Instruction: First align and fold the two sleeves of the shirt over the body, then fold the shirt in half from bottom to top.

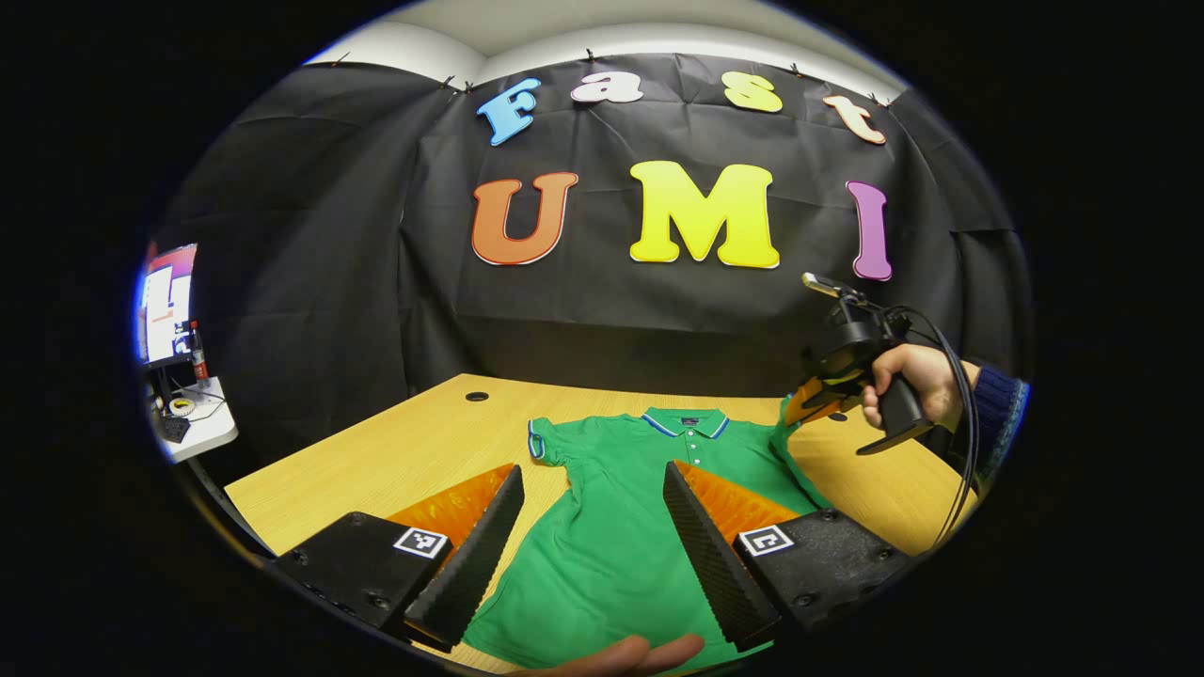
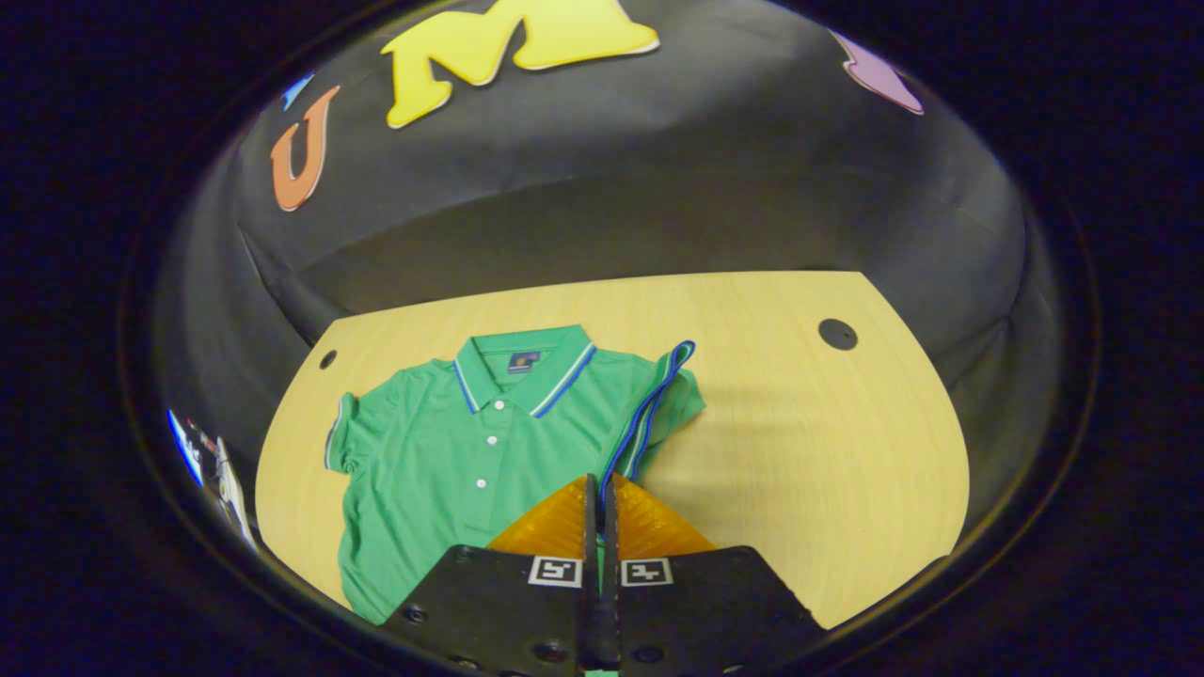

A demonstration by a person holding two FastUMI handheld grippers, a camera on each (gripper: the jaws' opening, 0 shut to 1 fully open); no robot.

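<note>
A green polo shirt (image 1: 611, 527) lies face up on the wooden table (image 1: 376, 461), collar (image 1: 687, 421) toward the far wall. My left gripper (image 1: 593, 467) hovers open above the shirt's lower body, with cloth showing between its fingers. In the right gripper view, my right gripper (image 2: 599, 481) is shut on the shirt's right sleeve (image 2: 663, 395), whose blue-trimmed hem is pulled up and in over the body (image 2: 442, 451). In the left gripper view that gripper (image 1: 811, 400), held by a hand (image 1: 917, 381), is at the shirt's right shoulder. The other sleeve (image 2: 340, 432) lies flat.
Bare tabletop (image 2: 800, 423) stretches to the right of the shirt, with a round cable hole (image 2: 837, 334) near the far edge and another (image 1: 477, 396) at the far left. A side desk with a monitor (image 1: 167, 301) stands off to the left. A fingertip (image 1: 621, 653) shows at the bottom edge.
</note>
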